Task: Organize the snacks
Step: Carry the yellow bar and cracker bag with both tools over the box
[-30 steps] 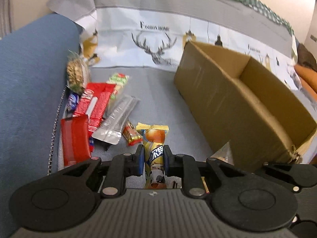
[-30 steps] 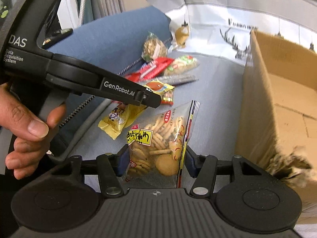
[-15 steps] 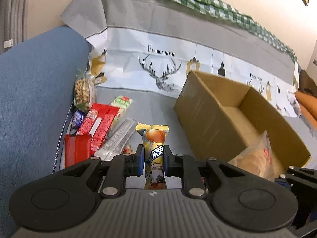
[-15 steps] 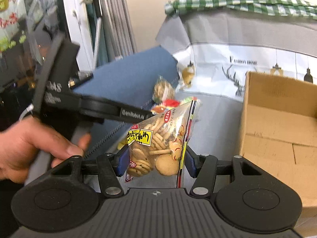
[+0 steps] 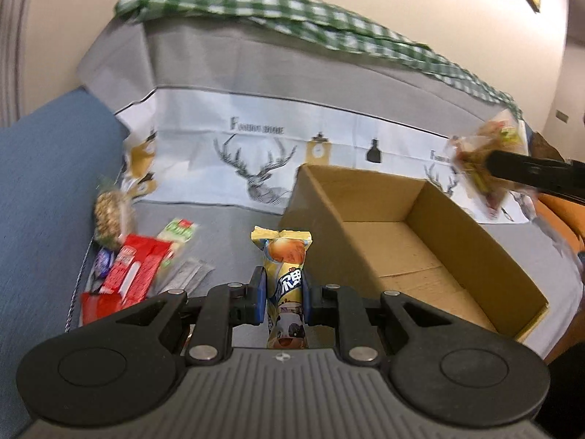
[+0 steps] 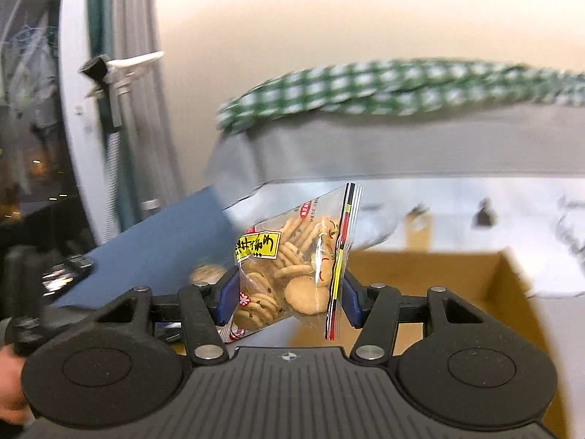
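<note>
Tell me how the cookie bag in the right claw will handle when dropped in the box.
The cookie bag is thin clear film, so probably floppy and light. Its loose cookies look fragile; lower it gently into the box.

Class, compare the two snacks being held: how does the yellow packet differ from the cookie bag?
The yellow snack packet is narrow, opaque and upright; the cookie bag is wide, clear and tilted. Both are clamped, one in the left tool, one in the right tool.
</note>
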The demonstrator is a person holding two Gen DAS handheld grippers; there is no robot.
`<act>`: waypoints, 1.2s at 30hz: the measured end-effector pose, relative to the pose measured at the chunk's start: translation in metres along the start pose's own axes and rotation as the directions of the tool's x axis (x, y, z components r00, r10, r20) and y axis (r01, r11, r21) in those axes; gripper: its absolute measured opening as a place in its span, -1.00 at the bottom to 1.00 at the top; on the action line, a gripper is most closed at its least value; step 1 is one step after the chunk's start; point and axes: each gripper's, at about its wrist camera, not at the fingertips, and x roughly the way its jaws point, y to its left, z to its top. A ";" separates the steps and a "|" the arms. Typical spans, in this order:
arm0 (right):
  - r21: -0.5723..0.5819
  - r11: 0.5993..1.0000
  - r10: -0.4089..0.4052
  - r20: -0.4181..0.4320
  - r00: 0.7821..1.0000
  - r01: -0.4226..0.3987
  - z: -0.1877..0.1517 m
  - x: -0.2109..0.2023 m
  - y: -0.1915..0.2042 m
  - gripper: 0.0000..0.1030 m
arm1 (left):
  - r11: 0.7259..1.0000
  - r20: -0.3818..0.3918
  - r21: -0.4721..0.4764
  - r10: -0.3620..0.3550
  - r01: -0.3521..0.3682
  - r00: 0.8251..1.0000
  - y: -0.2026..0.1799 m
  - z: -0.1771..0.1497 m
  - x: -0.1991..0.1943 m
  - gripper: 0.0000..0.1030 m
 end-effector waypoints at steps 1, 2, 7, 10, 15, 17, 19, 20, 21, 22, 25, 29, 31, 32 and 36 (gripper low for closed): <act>0.016 1.000 -0.021 0.000 1.000 0.021 -0.001 0.001 -0.010 0.12 | 1.000 0.004 0.013 -0.002 0.002 1.000 -0.005 0.001 0.000 -0.60; 0.041 0.998 -0.043 -0.002 0.999 0.043 -0.005 0.002 -0.020 0.12 | 1.000 0.009 0.027 -0.005 0.005 1.000 -0.010 0.002 0.000 -0.60; 0.124 0.981 -0.141 -0.090 0.986 0.151 -0.034 0.012 -0.054 0.11 | 0.998 0.025 0.061 -0.033 0.031 0.999 -0.031 0.006 0.004 -0.60; 0.146 0.976 -0.149 -0.097 0.984 0.162 -0.037 0.009 -0.067 0.11 | 0.996 0.037 0.076 -0.051 0.048 0.998 -0.045 0.009 0.007 -0.60; 0.148 0.969 -0.181 -0.116 0.977 0.197 -0.043 0.012 -0.082 0.11 | 0.988 0.041 0.104 -0.116 0.111 0.992 -0.068 0.016 0.014 -0.60; 0.126 0.969 -0.200 -0.117 0.973 0.214 -0.040 0.011 -0.082 0.11 | 0.984 0.047 0.128 -0.132 0.125 0.990 -0.080 0.028 0.021 -0.60; 0.127 0.966 -0.212 -0.116 0.970 0.226 -0.041 0.007 -0.087 0.11 | 0.982 0.069 0.142 -0.138 0.128 0.988 -0.089 0.040 0.028 -0.60; 0.132 0.964 -0.218 -0.116 0.969 0.233 -0.041 0.006 -0.090 0.11 | 0.982 0.083 0.136 -0.146 0.134 0.986 -0.093 0.045 0.031 -0.60; 0.137 0.961 -0.226 -0.114 0.967 0.241 -0.042 0.004 -0.093 0.11 | 0.982 0.100 0.125 -0.156 0.143 0.983 -0.096 0.047 0.034 -0.60; 0.140 0.958 -0.234 -0.113 0.966 0.249 -0.042 0.003 -0.095 0.11 | 0.982 0.116 0.120 -0.162 0.148 0.980 -0.097 0.047 0.037 -0.60; 0.138 0.952 -0.257 -0.120 0.959 0.273 -0.043 0.003 -0.101 0.12 | 0.981 0.102 0.152 -0.137 0.121 0.985 -0.103 0.032 0.046 -0.60; 0.124 0.952 -0.266 -0.126 0.956 0.281 -0.044 0.006 -0.104 0.12 | 0.975 0.087 0.189 -0.133 0.115 0.987 -0.116 0.028 0.055 -0.60; 0.127 0.950 -0.268 -0.125 0.955 0.284 -0.044 0.007 -0.106 0.12 | 0.971 0.085 0.205 -0.142 0.122 0.986 -0.122 0.027 0.061 -0.60; 0.131 0.949 -0.272 -0.125 0.954 0.287 -0.043 0.007 -0.106 0.12 | 0.970 0.079 0.208 -0.143 0.124 0.987 -0.125 0.027 0.064 -0.60; 0.140 0.945 -0.278 -0.129 0.952 0.295 -0.044 0.010 -0.106 0.12 | 0.974 0.065 0.175 -0.160 0.147 0.985 -0.128 0.027 0.070 -0.60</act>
